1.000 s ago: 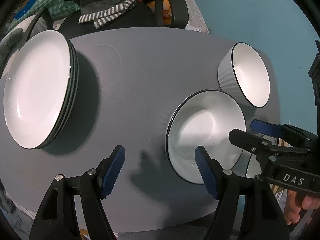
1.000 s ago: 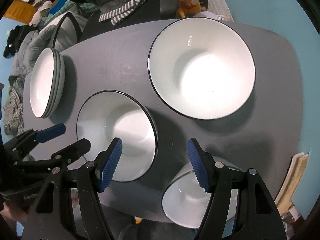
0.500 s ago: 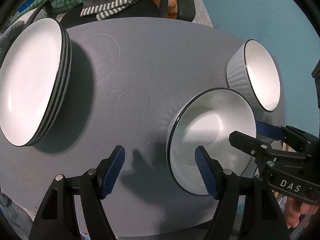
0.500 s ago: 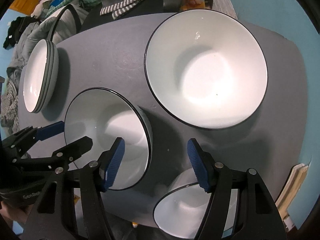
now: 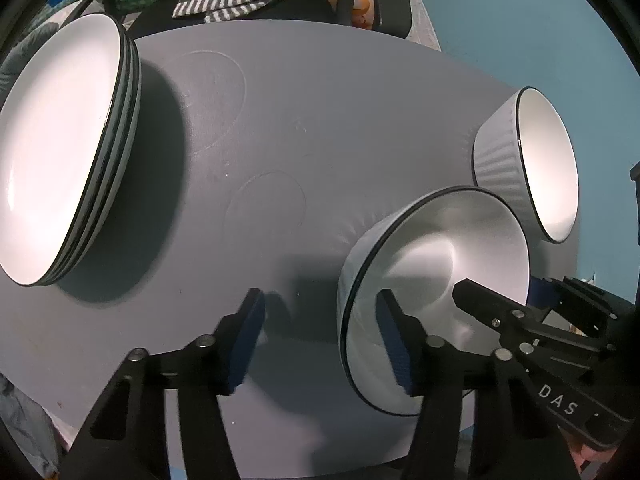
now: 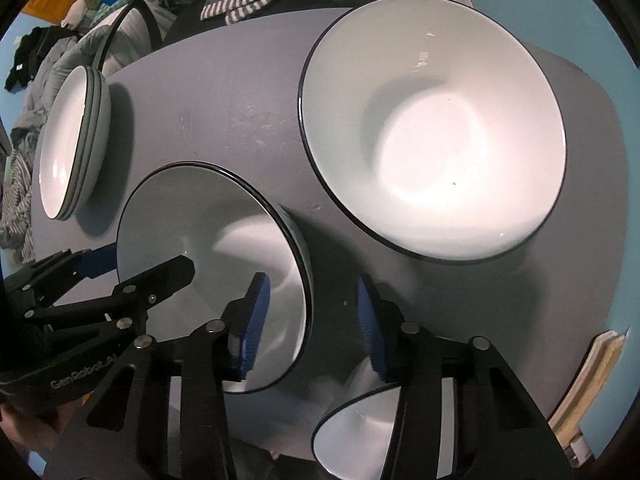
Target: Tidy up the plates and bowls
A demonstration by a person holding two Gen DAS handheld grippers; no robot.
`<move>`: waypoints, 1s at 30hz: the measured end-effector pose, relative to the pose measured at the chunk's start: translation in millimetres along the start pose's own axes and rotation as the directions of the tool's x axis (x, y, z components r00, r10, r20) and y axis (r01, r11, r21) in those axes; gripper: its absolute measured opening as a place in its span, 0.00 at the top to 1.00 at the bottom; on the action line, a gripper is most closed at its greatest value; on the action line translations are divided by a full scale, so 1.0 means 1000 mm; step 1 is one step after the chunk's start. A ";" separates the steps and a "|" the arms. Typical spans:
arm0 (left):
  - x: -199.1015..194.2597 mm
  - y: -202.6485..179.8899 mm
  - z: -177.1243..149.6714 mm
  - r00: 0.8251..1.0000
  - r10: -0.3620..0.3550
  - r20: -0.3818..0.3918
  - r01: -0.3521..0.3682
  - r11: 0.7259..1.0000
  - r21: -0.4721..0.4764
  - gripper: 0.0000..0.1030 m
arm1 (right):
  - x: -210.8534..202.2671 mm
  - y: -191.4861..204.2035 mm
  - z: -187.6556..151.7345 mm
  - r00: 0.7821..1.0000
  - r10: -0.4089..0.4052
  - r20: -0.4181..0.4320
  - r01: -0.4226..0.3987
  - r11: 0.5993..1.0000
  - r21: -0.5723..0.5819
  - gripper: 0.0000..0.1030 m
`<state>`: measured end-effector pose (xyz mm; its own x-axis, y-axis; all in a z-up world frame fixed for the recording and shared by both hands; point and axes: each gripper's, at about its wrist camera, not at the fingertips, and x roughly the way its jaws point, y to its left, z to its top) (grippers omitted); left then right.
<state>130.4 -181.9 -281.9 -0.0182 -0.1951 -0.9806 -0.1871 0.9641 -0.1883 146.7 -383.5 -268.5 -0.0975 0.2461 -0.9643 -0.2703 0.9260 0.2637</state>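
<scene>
A white bowl with a dark rim (image 5: 436, 280) stands on the grey table (image 5: 300, 120). My left gripper (image 5: 322, 340) straddles its left rim, one blue pad inside and one outside. The jaws are closing, with a gap still at the rim. My right gripper (image 6: 311, 324) straddles the opposite rim of the same bowl (image 6: 224, 240) in the same way. Its jaws are also closing and not pressing. Each gripper shows in the other's view: the right gripper (image 5: 500, 292) and the left gripper (image 6: 148, 260).
A stack of white plates (image 5: 60, 152) (image 6: 68, 140) sits at the table's left. A large ribbed bowl (image 5: 532, 160) (image 6: 432, 140) stands behind the gripped bowl. Another bowl (image 6: 360, 428) sits under my right gripper at the near edge. A chair with striped cloth (image 5: 236, 0) is behind the table.
Both pairs of jaws have narrowed around the bowl's rim. The left gripper has come lower, so the bowl looks larger.
</scene>
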 end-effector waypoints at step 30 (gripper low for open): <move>0.011 -0.014 -0.008 0.998 -0.026 -0.050 0.027 1.000 0.016 0.91 | 0.000 -0.001 0.003 1.000 -0.008 -0.026 0.008 1.000 -0.015 0.92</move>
<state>125.2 -198.9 -289.5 -0.0619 -0.2287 -0.9715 -0.1714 0.9614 -0.2154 149.5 -383.2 -269.0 -0.1204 0.2307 -0.9656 -0.2857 0.9234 0.2562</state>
